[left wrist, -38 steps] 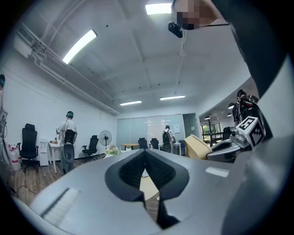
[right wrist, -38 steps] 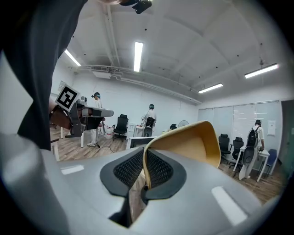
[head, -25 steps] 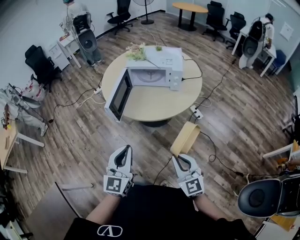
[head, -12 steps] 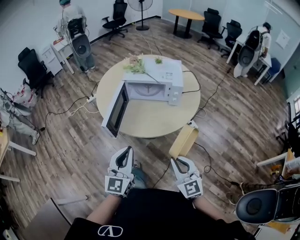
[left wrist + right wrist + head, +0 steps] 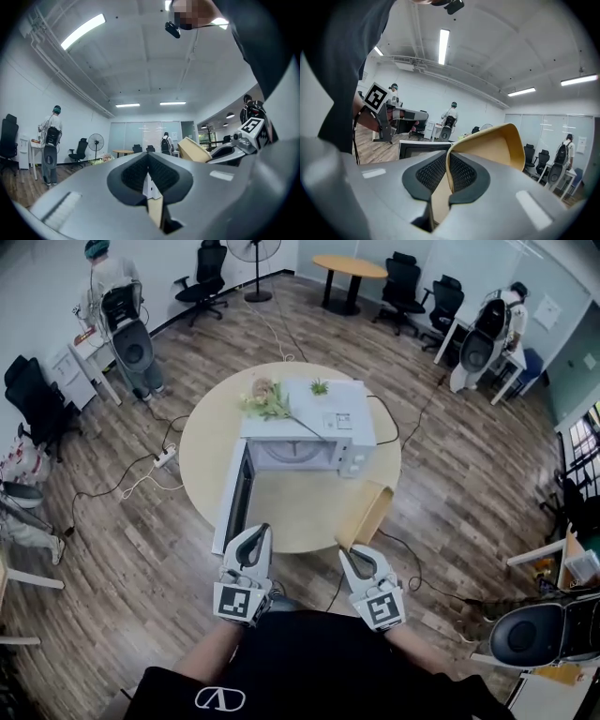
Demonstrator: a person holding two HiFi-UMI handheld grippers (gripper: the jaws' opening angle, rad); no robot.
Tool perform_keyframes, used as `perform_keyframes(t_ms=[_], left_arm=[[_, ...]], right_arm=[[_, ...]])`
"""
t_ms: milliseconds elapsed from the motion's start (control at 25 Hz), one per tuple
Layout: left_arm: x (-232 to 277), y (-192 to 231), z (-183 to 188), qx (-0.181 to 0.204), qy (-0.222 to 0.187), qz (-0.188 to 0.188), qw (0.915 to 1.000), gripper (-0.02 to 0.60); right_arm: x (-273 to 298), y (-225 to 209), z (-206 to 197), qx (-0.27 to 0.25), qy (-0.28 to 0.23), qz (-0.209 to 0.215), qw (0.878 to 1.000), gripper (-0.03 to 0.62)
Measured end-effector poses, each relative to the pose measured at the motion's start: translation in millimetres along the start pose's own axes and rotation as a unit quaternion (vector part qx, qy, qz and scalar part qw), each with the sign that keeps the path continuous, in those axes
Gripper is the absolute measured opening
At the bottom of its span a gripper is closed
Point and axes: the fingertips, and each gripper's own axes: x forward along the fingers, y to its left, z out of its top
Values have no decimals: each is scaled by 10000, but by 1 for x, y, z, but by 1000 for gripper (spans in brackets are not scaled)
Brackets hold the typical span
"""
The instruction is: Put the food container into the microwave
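Food container (image 5: 368, 512) hangs tilted at the round table's (image 5: 291, 512) near right edge in the head view, before the microwave (image 5: 309, 423) (door open). Left gripper view: the left gripper (image 5: 149, 171) is pressed together, empty. Right gripper view: the right gripper (image 5: 449, 173) pinches its rim.

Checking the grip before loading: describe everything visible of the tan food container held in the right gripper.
The tan, shallow rectangular food container has rounded corners and a thin raised wall. It looks like moulded pulp or plastic, has no lid, and what shows of its inside is empty. The right gripper is shut on one wall and is all that touches it. It hangs tilted on edge above the near rim of the round wooden table, short of the open white microwave.
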Motion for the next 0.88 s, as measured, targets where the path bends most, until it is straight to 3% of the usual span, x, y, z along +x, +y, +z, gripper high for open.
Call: perform_keyframes(t_ms=[480, 880], left_arm=[[66, 82, -14, -186, 142, -405, 9989, 0], [92, 79, -22, -154, 192, -261, 9994, 0]], right_arm=[[99, -18, 17, -284, 280, -199, 9990, 28], [121, -31, 9, -651, 222, 302, 9972, 28]])
